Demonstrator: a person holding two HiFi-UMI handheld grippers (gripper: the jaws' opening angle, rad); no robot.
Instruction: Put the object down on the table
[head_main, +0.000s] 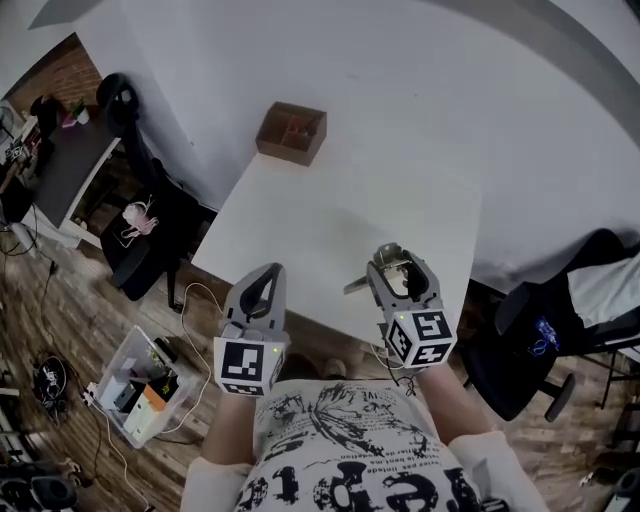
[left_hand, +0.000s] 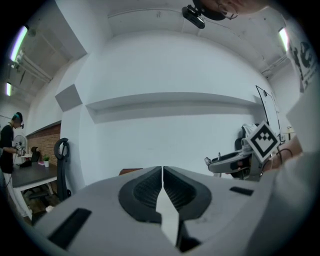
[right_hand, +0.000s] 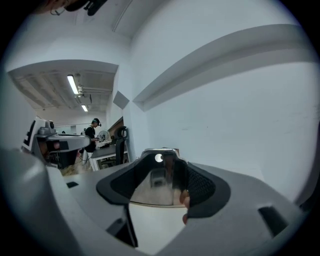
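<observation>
R gripper (right_hand: 163, 165), metal obj (right_hand: 154, 189) clamped btwn jaws

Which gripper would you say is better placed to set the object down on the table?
Right. The right gripper grips the metal object above the near edge of the table, so it only needs lowering. The left gripper is shut with nothing between its jaws.

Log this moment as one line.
left gripper: shut, empty | right gripper: shut on metal object | object over table near edge, not yet set down | brown box: table far end
</observation>
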